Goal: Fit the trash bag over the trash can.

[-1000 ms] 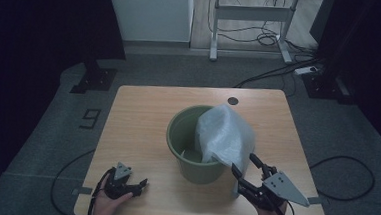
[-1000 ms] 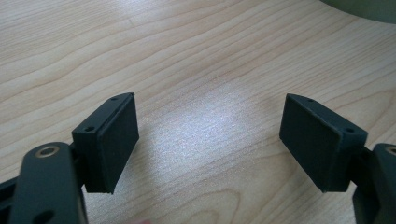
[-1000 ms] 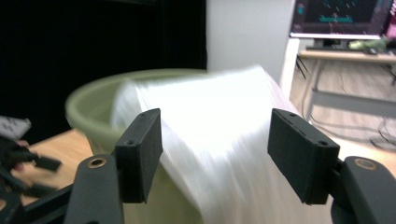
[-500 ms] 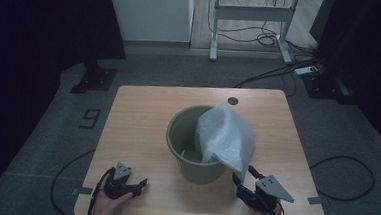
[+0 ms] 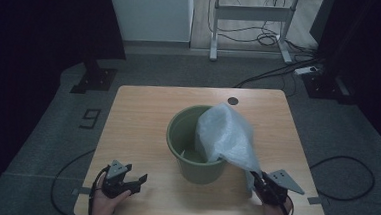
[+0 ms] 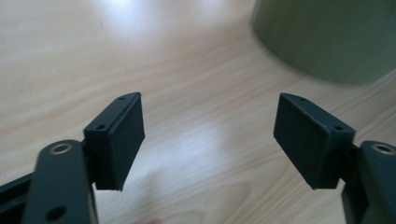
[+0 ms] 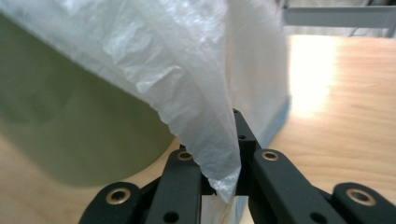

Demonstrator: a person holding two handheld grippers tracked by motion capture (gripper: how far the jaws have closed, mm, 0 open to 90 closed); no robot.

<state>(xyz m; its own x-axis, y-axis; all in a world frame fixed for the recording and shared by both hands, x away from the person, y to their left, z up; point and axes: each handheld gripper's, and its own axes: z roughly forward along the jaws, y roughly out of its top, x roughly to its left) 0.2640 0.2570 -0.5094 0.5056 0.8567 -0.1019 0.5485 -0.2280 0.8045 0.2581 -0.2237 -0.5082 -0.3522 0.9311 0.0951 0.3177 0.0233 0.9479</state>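
- While my right hand-held gripper [image 5: 259,181] sits at about 5 o'clock on the tabletop [image 5: 143,114], its jaws have just been closing and now pinch the lower corner of the plastic bag [image 5: 226,137].
- In the right gripper view the thin, crinkled film of the bag [image 7: 196,93] runs down between my right hand-held gripper [image 7: 223,179] jaws, which are pressed together on it.
- From that pinched corner the bag drapes up over the 3 o'clock side of the green bucket's [image 5: 186,137] rim, partly inside it.
- I see the bucket standing upright near the middle of the tabletop.
- At about 7 o'clock my left hand-held gripper [image 5: 133,180] is spread with nothing between its jaws, which have just been closing a little.
- In the left gripper view the bare wood lies under my left hand-held gripper [image 6: 208,135], with the bucket [image 6: 327,37] at 1 o'clock.
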